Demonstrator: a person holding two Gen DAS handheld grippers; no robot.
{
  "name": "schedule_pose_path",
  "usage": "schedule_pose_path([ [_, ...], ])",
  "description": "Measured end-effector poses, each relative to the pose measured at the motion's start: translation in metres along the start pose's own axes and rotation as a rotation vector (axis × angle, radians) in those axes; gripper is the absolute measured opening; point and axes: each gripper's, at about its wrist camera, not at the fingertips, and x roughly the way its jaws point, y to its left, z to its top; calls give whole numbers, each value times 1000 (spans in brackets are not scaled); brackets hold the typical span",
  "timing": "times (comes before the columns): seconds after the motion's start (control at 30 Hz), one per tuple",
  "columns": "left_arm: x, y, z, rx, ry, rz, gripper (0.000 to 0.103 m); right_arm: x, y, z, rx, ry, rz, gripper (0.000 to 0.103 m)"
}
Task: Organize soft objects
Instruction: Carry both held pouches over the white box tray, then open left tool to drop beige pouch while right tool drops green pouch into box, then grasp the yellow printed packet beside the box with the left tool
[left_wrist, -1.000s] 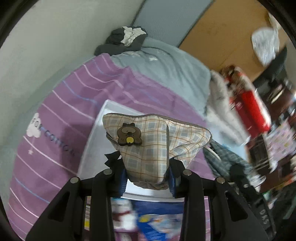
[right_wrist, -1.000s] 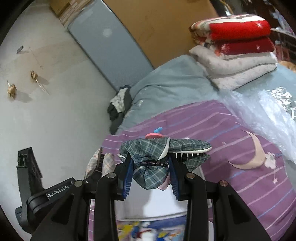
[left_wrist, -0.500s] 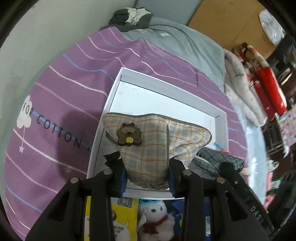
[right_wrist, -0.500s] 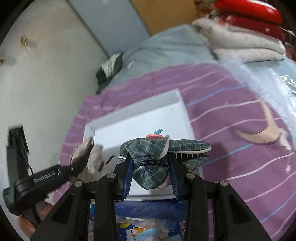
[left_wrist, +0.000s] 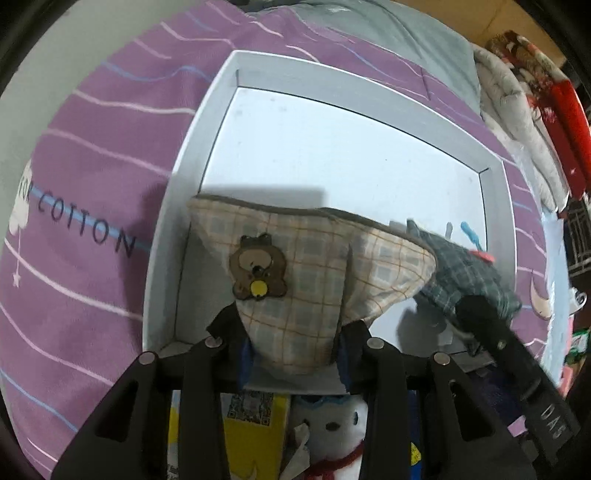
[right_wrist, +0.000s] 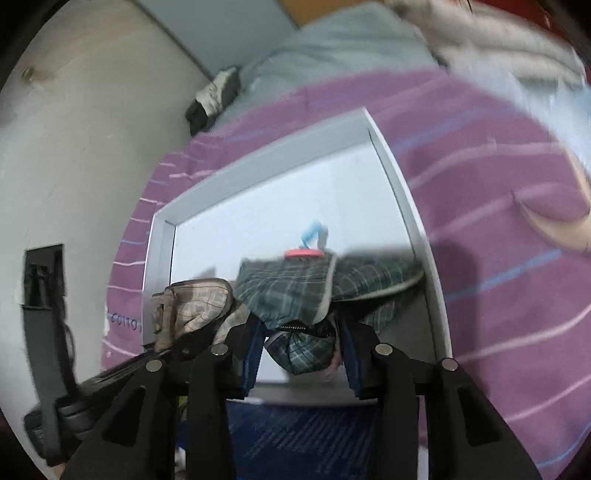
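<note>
My left gripper (left_wrist: 295, 350) is shut on a beige plaid slipper (left_wrist: 306, 273) with a brown bear patch. It holds the slipper over the near left part of a white shallow box (left_wrist: 332, 155). My right gripper (right_wrist: 301, 350) is shut on a dark green plaid slipper (right_wrist: 295, 291) with a red and blue charm, over the box's (right_wrist: 258, 206) near right part. The green slipper (left_wrist: 469, 273) also shows at the right of the left wrist view, and the beige one (right_wrist: 192, 306) at the left of the right wrist view.
The box lies on a purple striped blanket (left_wrist: 85, 206). A white plush toy (left_wrist: 332, 432) and a yellow package (left_wrist: 251, 432) sit just under my left gripper. Folded blankets (left_wrist: 535, 110) are stacked at the far right. A grey quilt (right_wrist: 332, 48) lies beyond.
Both grippers have moved forward and down toward the white box, each still holding its slipper. The box now fills much more of both views.
</note>
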Motion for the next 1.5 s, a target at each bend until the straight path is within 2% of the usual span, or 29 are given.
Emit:
schedule_pose_path([
  [0.1, -3, 9, -2, -35, 16, -42, 42, -6, 7, -3, -33, 41, -66, 41],
  [0.13, -6, 13, -3, -49, 17, -64, 49, -9, 9, -4, -32, 50, -78, 42],
  [0.2, -10, 20, -6, -70, 17, -113, 53, -13, 9, -4, -16, 63, -84, 45],
  [0.27, -17, 25, -8, -82, 23, -181, 63, -22, 8, -5, 1, 65, -68, 50],
  [0.33, -24, 23, -9, -72, 27, -211, 69, -30, 9, -5, -5, 52, -44, 64],
  [0.4, -34, 23, -12, -61, 24, -229, 69, -43, 10, -4, -9, 20, -43, 71],
  [0.53, -53, 22, -14, -42, -3, -227, 69, -59, 7, -1, 16, -42, -42, 72],
  [0.57, -59, 21, -16, -35, -16, -225, 68, -63, 7, -1, 16, -71, -35, 71],
  [0.6, -62, 18, -16, -34, -31, -223, 63, -65, 7, -1, 16, -98, -28, 67],
  [0.63, -67, 20, -17, -37, -52, -222, 38, -67, 8, -1, 15, -112, -20, 50],
  [0.67, -71, 22, -18, -41, -61, -210, 12, -68, 7, 0, 19, -112, -7, 41],
  [0.7, -71, 26, -17, -45, -57, -196, 5, -67, 8, 0, 23, -107, 4, 29],
  [0.77, -73, 31, -15, -57, -65, -177, 3, -68, 13, -1, 8, -106, 8, 23],
  [0.93, -83, 32, -12, -50, -114, -121, 3, -76, 28, -3, -61, -123, -61, 22],
  [1.1, -87, 31, -16, -34, -96, -151, 3, -92, 31, -6, -55, -153, -28, 22],
  [1.2, -87, 28, -16, -27, -86, -143, 5, -98, 32, -6, -48, -157, -14, 23],
  [1.27, -86, 29, -16, -26, -70, -124, 15, -100, 29, -6, -10, -144, -3, 33],
  [1.3, -86, 30, -16, -31, -67, -123, 19, -101, 26, -5, 10, -137, 2, 42],
  [1.33, -86, 32, -16, -38, -64, -125, 28, -101, 24, -5, 25, -132, 5, 48],
  [1.37, -86, 35, -16, -46, -60, -132, 37, -102, 22, -5, 36, -128, 3, 50],
  [1.43, -85, 40, -16, -61, -50, -147, 47, -103, 18, -5, 59, -120, -8, 52],
  [1.5, -84, 46, -16, -87, -41, -157, 49, -104, 11, -4, 104, -107, -21, 58],
])
